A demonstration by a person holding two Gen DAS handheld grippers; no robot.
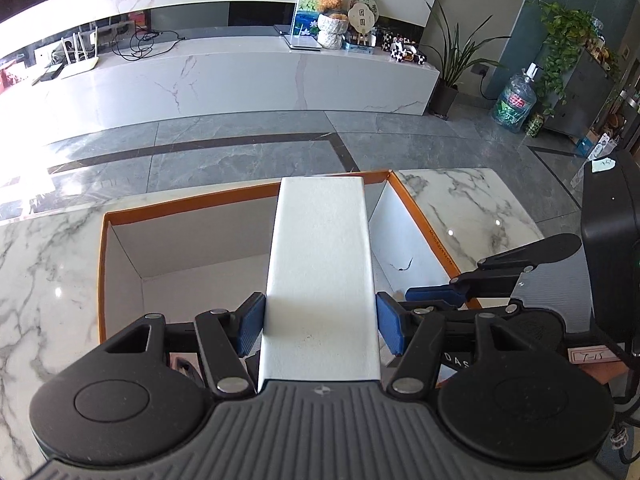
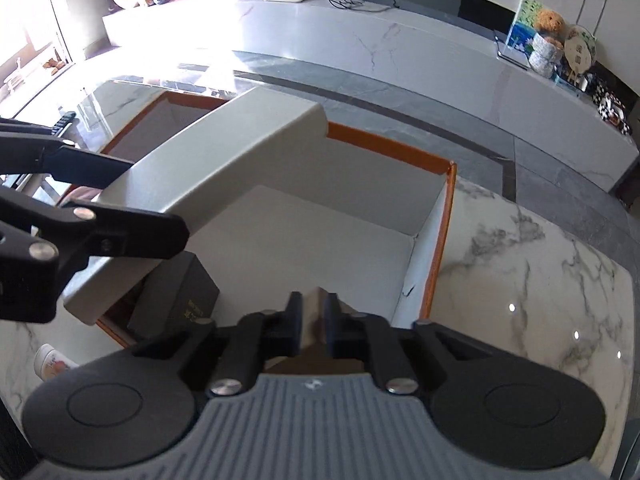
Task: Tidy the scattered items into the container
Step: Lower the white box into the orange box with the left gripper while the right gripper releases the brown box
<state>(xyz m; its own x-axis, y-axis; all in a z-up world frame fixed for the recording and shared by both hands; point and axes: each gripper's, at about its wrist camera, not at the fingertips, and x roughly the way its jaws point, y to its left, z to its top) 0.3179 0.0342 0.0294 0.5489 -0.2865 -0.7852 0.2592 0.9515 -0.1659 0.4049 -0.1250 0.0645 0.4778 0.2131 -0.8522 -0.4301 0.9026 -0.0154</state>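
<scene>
My left gripper (image 1: 320,320) is shut on a long white box (image 1: 320,248), its blue pads pressed against the two sides. It holds the box over the open container (image 1: 188,204), which has an orange rim and white walls. In the right wrist view the same white box (image 2: 208,168) slants above the container (image 2: 384,144), with the left gripper (image 2: 132,196) on it. My right gripper (image 2: 314,320) hangs over the container's near edge, its jaws close together on a thin brown item (image 2: 315,312). A dark box (image 2: 176,292) lies inside the container.
The container sits on a marble-patterned table (image 2: 520,280). A small white tube (image 2: 52,364) lies on the table left of the container. Beyond the table are grey floor tiles (image 1: 240,160) and a long white cabinet (image 1: 240,76).
</scene>
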